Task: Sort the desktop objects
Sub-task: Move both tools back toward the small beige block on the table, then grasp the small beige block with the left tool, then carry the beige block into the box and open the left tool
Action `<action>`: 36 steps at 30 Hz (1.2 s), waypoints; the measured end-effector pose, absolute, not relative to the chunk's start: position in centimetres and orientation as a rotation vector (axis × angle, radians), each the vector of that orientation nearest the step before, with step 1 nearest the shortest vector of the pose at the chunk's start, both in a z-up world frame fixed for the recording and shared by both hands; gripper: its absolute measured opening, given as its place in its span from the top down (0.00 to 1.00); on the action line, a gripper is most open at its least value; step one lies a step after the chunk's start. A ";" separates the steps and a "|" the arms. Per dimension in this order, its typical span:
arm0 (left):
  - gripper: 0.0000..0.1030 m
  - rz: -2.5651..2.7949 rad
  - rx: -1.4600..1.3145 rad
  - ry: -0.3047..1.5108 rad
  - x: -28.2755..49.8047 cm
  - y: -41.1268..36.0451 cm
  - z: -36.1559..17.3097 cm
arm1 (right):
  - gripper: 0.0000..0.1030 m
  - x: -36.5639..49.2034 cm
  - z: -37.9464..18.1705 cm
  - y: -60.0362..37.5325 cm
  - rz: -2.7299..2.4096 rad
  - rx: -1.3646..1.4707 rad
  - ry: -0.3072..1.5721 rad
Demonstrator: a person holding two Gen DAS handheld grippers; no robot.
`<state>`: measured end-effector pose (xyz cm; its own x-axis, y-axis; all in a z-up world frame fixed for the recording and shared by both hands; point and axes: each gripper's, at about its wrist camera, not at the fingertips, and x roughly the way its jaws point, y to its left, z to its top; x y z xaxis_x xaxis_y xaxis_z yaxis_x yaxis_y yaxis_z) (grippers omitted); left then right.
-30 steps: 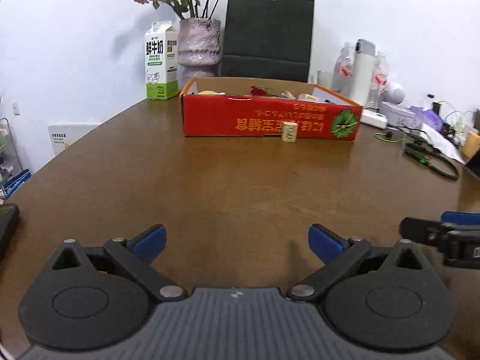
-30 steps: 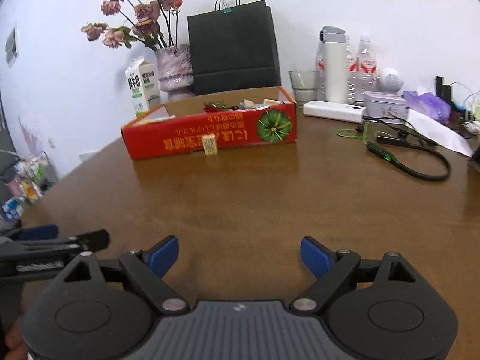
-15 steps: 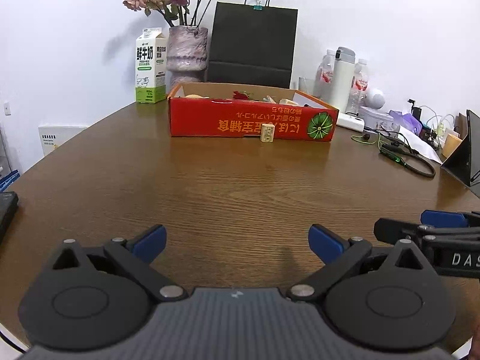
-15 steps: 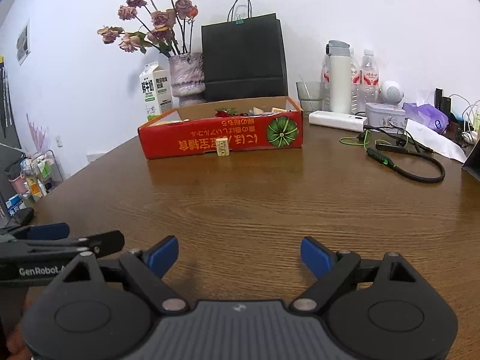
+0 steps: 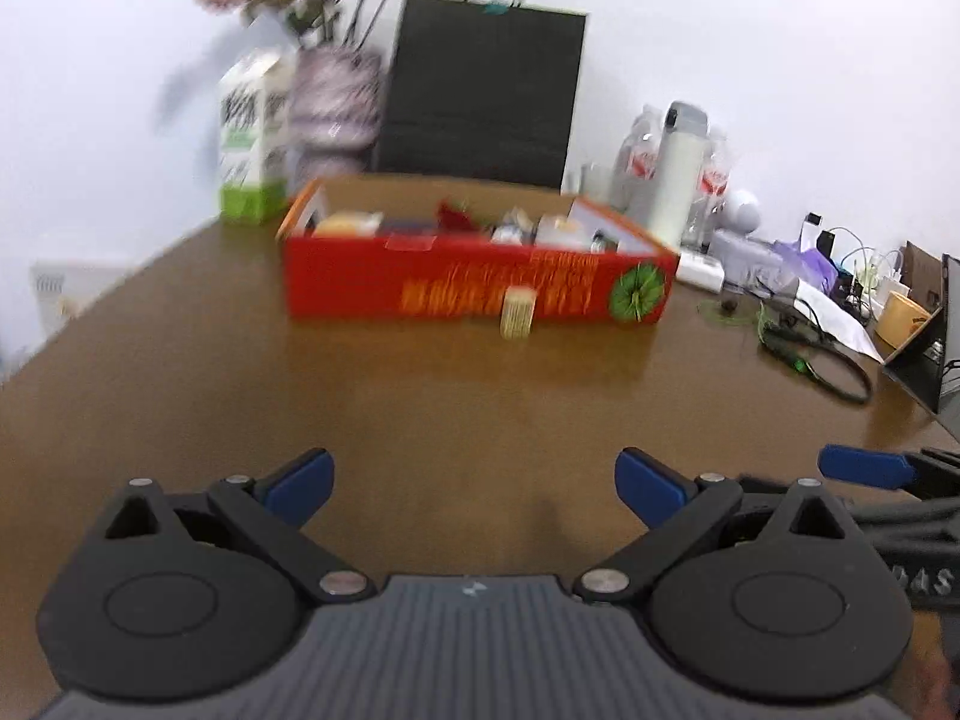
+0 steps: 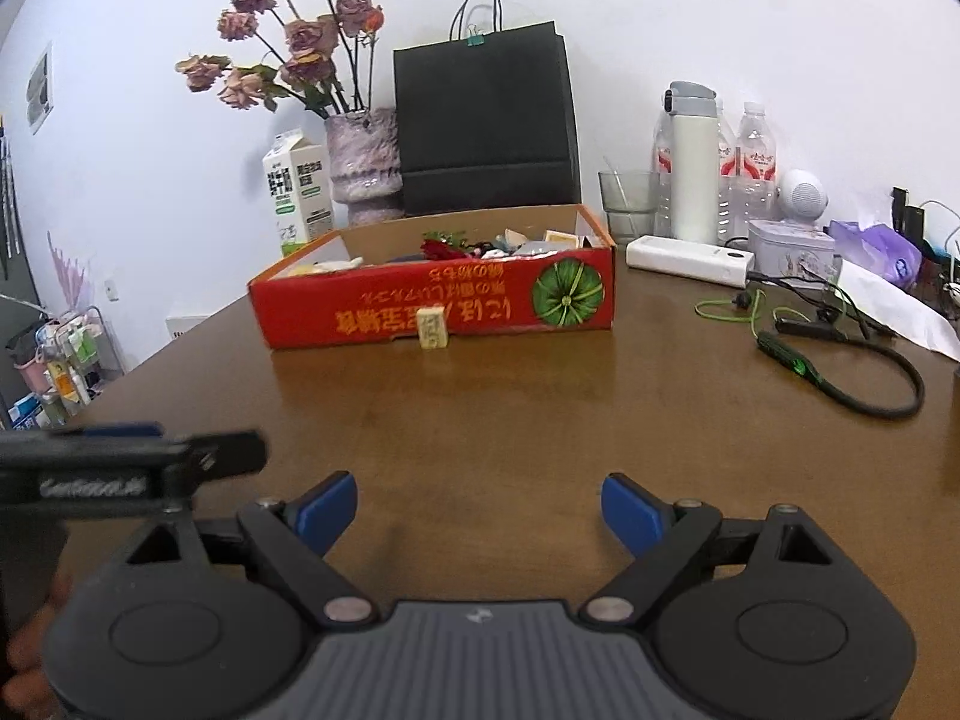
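A red cardboard box (image 5: 474, 291) (image 6: 432, 306) with several small items inside stands on the brown table (image 5: 420, 414) (image 6: 540, 420). A small cream tile (image 5: 517, 313) (image 6: 432, 329) stands upright on the table against the box's front wall. My left gripper (image 5: 474, 480) is open and empty, well short of the tile. My right gripper (image 6: 480, 507) is open and empty, also well short of it. The two grippers are side by side; the left one shows at the left of the right wrist view (image 6: 120, 468).
Behind the box stand a milk carton (image 6: 298, 192), a vase of dried roses (image 6: 363, 171) and a black paper bag (image 6: 486, 126). At the right are a white flask (image 6: 693, 162), water bottles, a power bank (image 6: 690, 259), a black-green cable (image 6: 840, 372) and papers.
Both grippers have moved forward toward the box, which looks larger now. The left wrist view is blurred by motion. Both grippers stay open.
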<state>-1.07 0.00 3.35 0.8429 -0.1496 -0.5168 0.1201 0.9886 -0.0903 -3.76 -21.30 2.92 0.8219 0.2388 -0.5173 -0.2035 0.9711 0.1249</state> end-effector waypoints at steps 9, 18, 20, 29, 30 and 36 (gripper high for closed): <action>0.16 -0.121 -0.070 0.614 12.5 -4.1 1.4 | 0.15 3.2 2.7 -23.4 0.227 0.060 0.571; 0.59 0.004 -0.105 0.663 17.5 -5.5 0.3 | 0.38 12.8 0.2 -22.8 0.314 0.003 0.665; 0.79 0.014 -0.098 0.661 17.1 -5.8 0.3 | 0.55 13.8 0.4 -22.8 0.322 0.010 0.656; 0.79 0.010 -0.093 0.663 12.7 -3.8 0.7 | 0.96 14.5 1.6 -21.7 0.393 0.078 0.621; 0.79 0.004 -0.096 0.666 12.0 -3.5 0.7 | 0.97 14.0 1.8 -21.3 0.394 0.062 0.609; 0.79 -0.034 -0.096 0.641 6.8 -2.6 1.7 | 0.98 9.7 2.6 -19.6 0.414 0.001 0.580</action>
<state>6.80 -2.59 1.67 0.8014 -0.0617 -0.5950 0.0022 0.9950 -0.1002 9.67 -19.61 2.63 0.7563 0.3804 -0.5323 -0.3797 0.9178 0.1163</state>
